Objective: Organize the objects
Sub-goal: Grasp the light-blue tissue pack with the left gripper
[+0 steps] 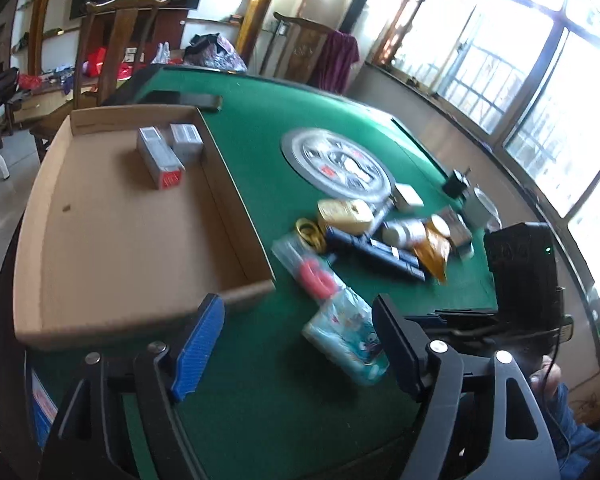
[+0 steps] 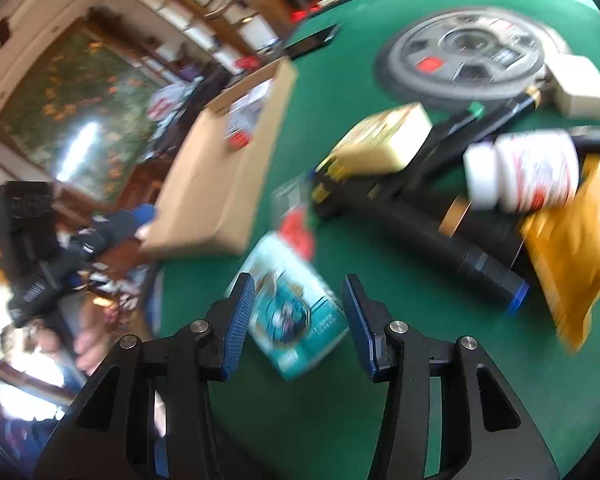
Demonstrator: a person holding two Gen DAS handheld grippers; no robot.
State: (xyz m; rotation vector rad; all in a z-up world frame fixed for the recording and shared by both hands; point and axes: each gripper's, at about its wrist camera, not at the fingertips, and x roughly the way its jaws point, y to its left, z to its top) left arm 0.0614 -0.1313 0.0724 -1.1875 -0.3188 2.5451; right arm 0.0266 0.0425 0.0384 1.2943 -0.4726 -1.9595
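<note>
Cardboard tray (image 1: 112, 236) at left, clutter at right on the green surface (image 1: 268, 408).
Two grey boxes (image 1: 160, 156) lie in the tray's far part. Just beside its near corner lies a teal tissue pack (image 1: 346, 340), between the spread fingers of the left gripper (image 1: 296, 354). The right gripper (image 2: 298, 322), also spread, frames the same pack without visibly touching it. Farther right: yellow box (image 2: 380, 140), black tubes (image 2: 440, 240), white bottle (image 2: 528, 170), gold pouch (image 2: 576, 252).

left gripper (image 1: 300, 344) agape, right gripper (image 2: 298, 320) agape
</note>
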